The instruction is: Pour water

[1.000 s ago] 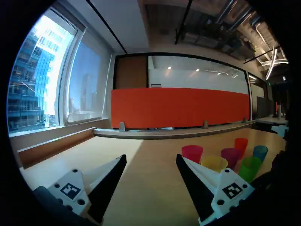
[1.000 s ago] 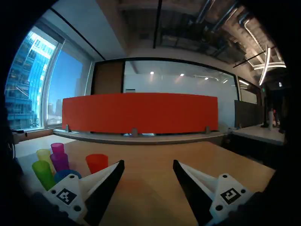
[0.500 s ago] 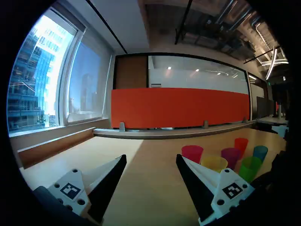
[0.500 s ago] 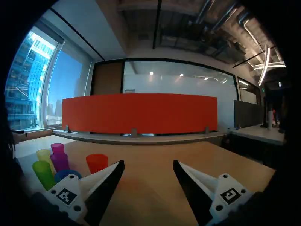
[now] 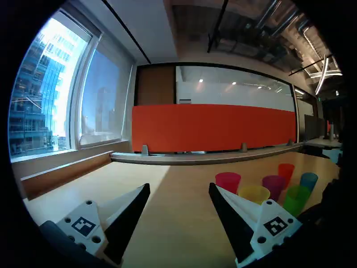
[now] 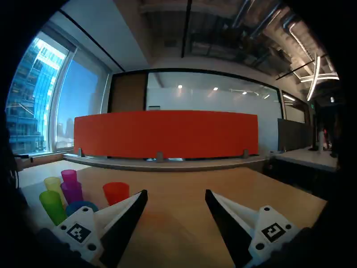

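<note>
Left gripper view: the left gripper is held spread wide over the wooden table, nothing pinched. The coloured plastic cups are bunched at roughly 4 o'clock.

Right gripper view: the right gripper is spread too, empty. The coloured plastic cups are seen around 8 o'clock.

yellow cup sits half behind a finger (blue cup likewise); whether any cup holds water can't be told.

A light wooden table carries a close cluster of plastic cups: pink cup, yellow cup, purple cup, orange cup, blue cup, green cup.
</note>
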The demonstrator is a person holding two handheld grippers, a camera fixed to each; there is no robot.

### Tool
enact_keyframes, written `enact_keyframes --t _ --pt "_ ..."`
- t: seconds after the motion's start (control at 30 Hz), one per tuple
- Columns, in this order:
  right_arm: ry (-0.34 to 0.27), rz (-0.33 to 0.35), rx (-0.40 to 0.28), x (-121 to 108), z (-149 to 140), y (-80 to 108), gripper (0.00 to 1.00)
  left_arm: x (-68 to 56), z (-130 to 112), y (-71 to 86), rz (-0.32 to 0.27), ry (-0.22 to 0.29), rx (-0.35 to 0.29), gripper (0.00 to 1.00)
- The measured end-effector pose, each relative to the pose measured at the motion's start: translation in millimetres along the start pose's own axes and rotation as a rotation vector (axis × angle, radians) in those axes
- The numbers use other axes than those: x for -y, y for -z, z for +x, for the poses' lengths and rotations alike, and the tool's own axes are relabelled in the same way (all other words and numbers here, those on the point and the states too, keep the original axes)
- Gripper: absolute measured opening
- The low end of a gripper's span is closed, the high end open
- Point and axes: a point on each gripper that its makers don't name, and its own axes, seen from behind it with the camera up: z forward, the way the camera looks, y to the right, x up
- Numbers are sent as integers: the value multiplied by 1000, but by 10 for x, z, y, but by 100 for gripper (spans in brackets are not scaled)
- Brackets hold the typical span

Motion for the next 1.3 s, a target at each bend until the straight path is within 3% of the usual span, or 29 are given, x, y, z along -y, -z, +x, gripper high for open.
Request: enact_keyframes --t 1.3 --pt "0 -1 2 -11 4 -29 100 12 3 7 0 0 0 98"
